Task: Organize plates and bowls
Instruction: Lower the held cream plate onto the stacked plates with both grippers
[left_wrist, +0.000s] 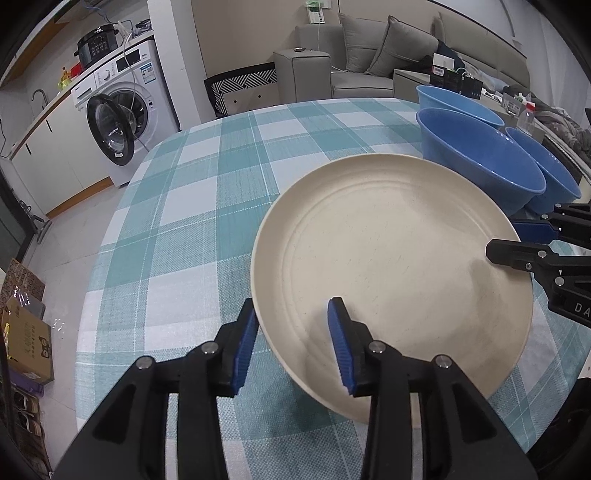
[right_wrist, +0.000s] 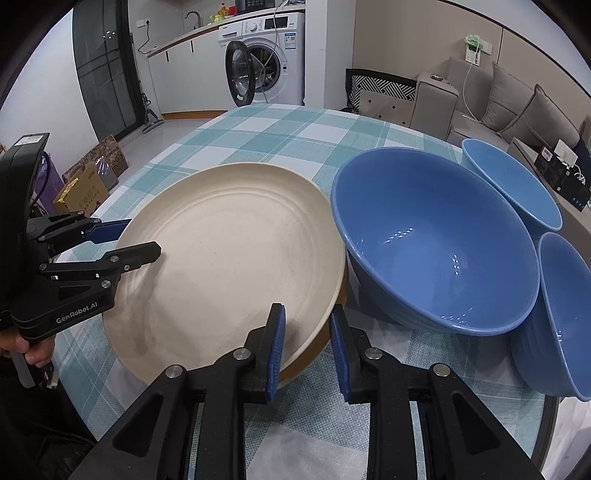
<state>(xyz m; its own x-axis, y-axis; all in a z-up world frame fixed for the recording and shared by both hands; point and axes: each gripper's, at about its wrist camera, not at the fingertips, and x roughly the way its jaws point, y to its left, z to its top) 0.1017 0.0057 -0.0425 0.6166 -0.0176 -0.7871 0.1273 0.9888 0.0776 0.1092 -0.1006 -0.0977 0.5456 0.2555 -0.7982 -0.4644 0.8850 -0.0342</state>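
A large cream plate (left_wrist: 388, 258) lies on the checked tablecloth. In the right wrist view the cream plate (right_wrist: 229, 258) has a brown rim (right_wrist: 328, 332) showing under its near edge. My left gripper (left_wrist: 291, 304) is open and straddles the plate's left rim, one blue pad outside and one over the plate. My right gripper (right_wrist: 306, 308) is open astride the opposite rim, and its pads stand clear of it. Each gripper also shows in the other view: the right gripper (left_wrist: 502, 236) and the left gripper (right_wrist: 144, 236). Three blue bowls (right_wrist: 436, 251) (right_wrist: 509, 181) (right_wrist: 561, 314) stand right of the plate.
The table (left_wrist: 184, 221) has a teal and white checked cloth and curved edges. The blue bowls (left_wrist: 480, 170) crowd its right side. Beyond are a washing machine (left_wrist: 122, 110) with its door open, a grey sofa (left_wrist: 369, 55) and cardboard boxes (left_wrist: 26, 332) on the floor.
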